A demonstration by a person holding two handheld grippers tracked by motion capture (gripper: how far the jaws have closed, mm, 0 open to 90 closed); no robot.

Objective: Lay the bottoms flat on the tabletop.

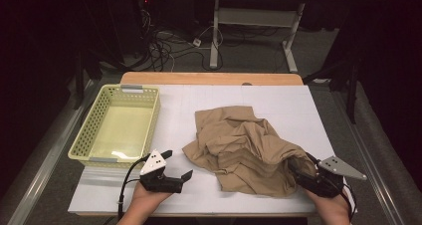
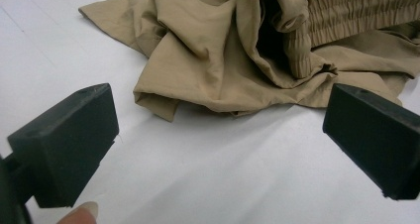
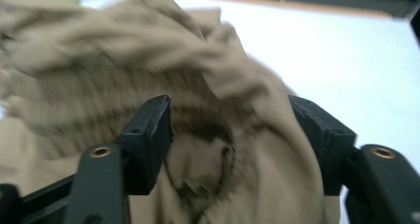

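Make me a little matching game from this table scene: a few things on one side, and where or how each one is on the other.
Things:
1. basket
2. tan garment
3. left gripper
4. right gripper

States:
A. jaws apart with cloth bunched between them
B. crumpled in the middle of the white table
C. jaws wide open over bare table, short of the cloth
D. pale yellow-green, standing at the table's left, nothing in it

Pairs: 1-D, 2-B, 3-C, 4-A
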